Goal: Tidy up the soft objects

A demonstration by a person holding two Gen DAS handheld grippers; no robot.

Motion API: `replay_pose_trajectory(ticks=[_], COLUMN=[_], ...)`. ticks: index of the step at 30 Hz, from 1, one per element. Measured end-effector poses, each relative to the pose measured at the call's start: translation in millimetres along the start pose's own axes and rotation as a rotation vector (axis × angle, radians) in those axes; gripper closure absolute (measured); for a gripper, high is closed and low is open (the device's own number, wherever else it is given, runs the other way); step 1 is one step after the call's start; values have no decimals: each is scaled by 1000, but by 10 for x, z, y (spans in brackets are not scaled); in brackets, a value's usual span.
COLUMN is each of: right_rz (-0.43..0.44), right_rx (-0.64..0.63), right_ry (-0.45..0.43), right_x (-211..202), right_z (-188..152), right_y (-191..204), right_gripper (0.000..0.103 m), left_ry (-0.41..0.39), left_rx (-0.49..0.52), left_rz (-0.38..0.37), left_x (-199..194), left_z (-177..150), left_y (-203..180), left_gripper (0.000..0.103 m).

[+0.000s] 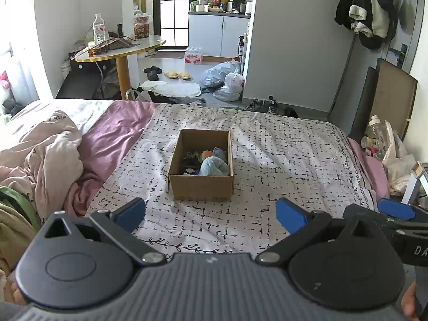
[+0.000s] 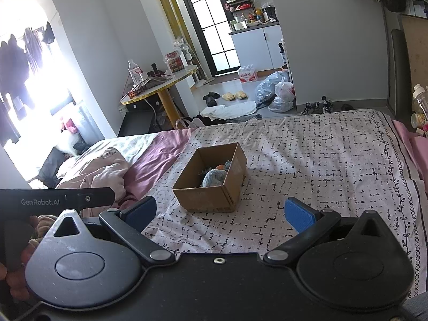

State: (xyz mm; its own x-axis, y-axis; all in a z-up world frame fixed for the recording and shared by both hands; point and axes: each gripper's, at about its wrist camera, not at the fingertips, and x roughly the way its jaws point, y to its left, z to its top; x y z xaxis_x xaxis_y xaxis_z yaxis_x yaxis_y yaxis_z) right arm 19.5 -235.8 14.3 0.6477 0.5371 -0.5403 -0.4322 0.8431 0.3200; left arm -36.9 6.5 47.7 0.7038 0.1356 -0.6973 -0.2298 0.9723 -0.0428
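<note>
Cardboard box (image 1: 201, 184) sits mid-frame on the bed (image 1: 281, 160) w/ soft toys (image 1: 214, 164) already inside. Left tool (image 1: 211, 214) & right tool (image 2: 220, 214) both spread wide, holding nothing. Prob near done; next move means finding any stray softies.

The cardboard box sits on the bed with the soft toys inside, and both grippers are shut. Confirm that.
Not quite: both grippers are open. The left wrist view shows the left gripper spread wide, the right wrist view the right gripper. The cardboard box does hold the soft toys on the bed.
</note>
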Motion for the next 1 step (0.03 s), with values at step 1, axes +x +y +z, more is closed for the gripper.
replay_pose_trajectory(ticks=[1], right_rz=[0], right_rx=[0], right_ry=[1], right_x=[1], right_z=[-1], right_y=[-1], right_gripper=[0], left_ry=[1], left_rx=[0], left_rz=[2], left_x=[0], left_z=[2], left_y=[-4], left_gripper=[0])
